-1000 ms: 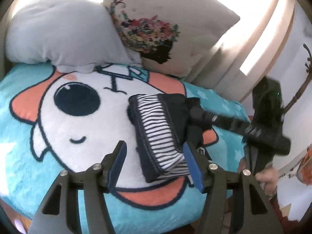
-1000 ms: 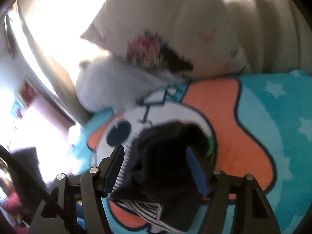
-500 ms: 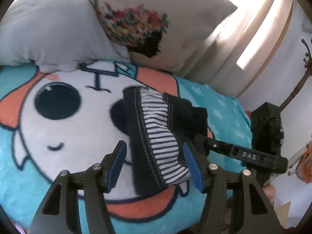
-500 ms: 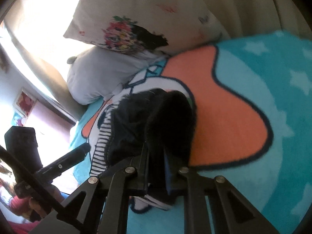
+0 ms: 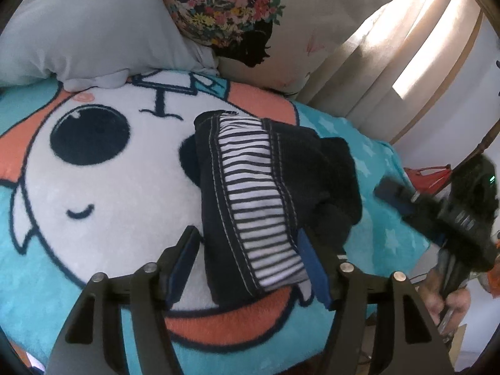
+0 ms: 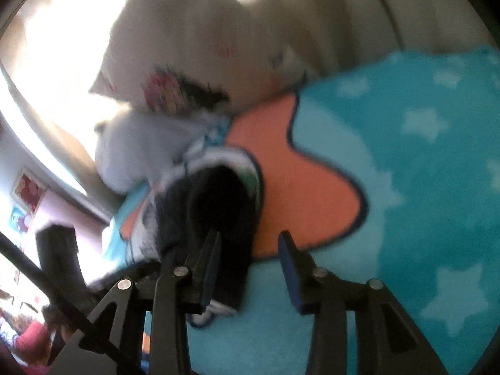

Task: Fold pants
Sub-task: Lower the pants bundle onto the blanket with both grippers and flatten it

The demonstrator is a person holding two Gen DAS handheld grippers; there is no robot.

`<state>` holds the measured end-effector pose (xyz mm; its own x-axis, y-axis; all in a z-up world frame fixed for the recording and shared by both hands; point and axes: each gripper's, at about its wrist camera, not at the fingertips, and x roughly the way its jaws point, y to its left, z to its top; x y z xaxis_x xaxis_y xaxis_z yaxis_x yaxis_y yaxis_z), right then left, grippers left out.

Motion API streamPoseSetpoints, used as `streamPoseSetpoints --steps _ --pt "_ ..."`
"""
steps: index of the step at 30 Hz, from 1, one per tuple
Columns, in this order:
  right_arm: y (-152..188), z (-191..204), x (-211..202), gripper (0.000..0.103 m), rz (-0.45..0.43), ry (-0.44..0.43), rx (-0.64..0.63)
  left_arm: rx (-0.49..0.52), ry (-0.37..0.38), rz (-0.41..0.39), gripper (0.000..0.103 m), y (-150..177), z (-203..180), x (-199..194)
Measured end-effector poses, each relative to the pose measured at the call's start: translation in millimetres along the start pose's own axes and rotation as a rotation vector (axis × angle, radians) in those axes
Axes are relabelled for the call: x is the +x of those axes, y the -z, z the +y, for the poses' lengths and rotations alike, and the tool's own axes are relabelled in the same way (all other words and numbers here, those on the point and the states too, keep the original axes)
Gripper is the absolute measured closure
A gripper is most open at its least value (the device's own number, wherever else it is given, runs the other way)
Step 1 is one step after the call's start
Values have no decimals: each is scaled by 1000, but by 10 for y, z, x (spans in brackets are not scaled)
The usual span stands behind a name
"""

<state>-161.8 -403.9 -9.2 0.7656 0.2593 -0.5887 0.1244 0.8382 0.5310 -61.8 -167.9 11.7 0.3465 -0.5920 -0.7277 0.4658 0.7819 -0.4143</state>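
The dark navy pants (image 5: 250, 200), with a black-and-white striped band, lie folded in a compact bundle on the cartoon blanket (image 5: 93, 187). My left gripper (image 5: 247, 265) is open and empty, its blue pads on either side of the bundle's near end. My right gripper (image 6: 250, 268) is open and empty just right of the pants (image 6: 215, 212); its view is blurred. The right gripper also shows in the left wrist view (image 5: 406, 200), off to the right of the bundle.
A grey pillow (image 5: 87, 28) and a floral-print pillow (image 5: 250, 9) lean at the head of the bed. Curtains (image 5: 390, 62) hang behind them. The teal blanket edge (image 5: 415, 243) drops off at the right.
My right gripper was shut on the pants' dark edge; it has opened, let go and pulled back to the right. The left gripper stayed open over the bundle.
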Motion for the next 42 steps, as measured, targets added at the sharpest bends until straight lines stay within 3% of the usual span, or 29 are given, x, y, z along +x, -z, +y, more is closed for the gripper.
streamPoseSetpoints --steps 3,7,10,15,21,26,32,35,39,42 --pt "-153 252 -105 60 -66 -96 -32 -17 16 -20 38 35 24 -107" --pt "-199 587 149 50 -33 -213 -84 -35 4 -42 36 79 106 -186" --pt "-172 618 476 50 17 -203 -87 -65 -9 -49 36 84 233 -243" --pt "-62 250 797 50 71 -33 -6 -112 -29 -73 34 70 460 -320" --pt "-19 199 447 37 -14 37 -26 -166 -9 -57 33 -5 585 -224" --pt "8 86 356 30 6 -31 19 -193 45 -40 29 -117 595 -148" --pt "-32 -173 524 19 69 -237 199 -184 109 -10 22 -340 531 86" --pt "-27 -129 631 19 100 -207 187 -175 133 25 22 -446 521 283" --pt "-7 -54 784 19 132 -163 153 -180 244 77 22 -557 529 571" --pt "-32 14 895 21 144 -156 119 -164 274 83 26 -588 468 678"
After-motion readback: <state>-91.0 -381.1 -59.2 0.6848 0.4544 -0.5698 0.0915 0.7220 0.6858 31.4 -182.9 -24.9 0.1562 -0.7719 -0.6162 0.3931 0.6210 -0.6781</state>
